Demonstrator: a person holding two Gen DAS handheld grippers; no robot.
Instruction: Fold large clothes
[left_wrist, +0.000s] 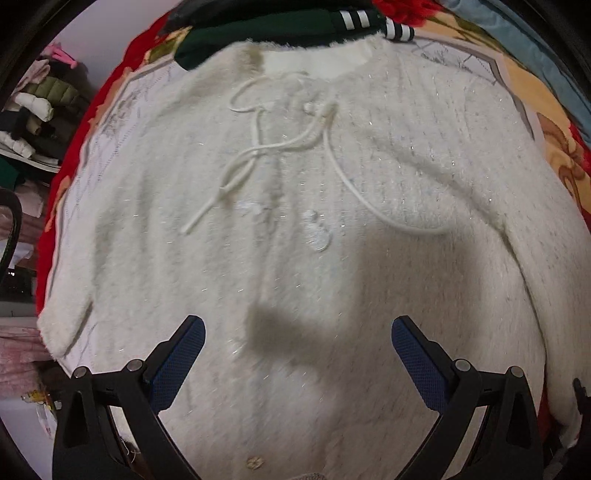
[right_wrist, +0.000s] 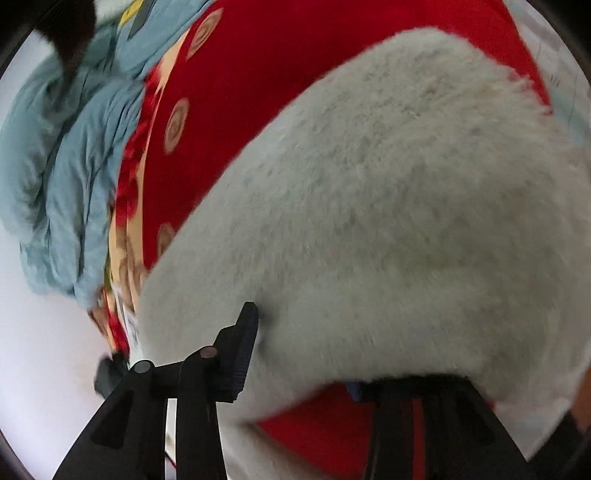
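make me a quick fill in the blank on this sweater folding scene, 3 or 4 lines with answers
1. The fluffy sweater spread out flat is ____ in colour.
2. The left gripper hovers over it with its jaws ____.
3. The blanket beneath it is mainly ____.
4. The garment lying past the sweater's neckline is dark ____ with white stripes.

Missing words: white; open; red; green

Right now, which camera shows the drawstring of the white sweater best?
The left wrist view: the drawstring lies fully visible below the neckline of the white fuzzy sweater. The right wrist view shows only sweater fabric, no string.
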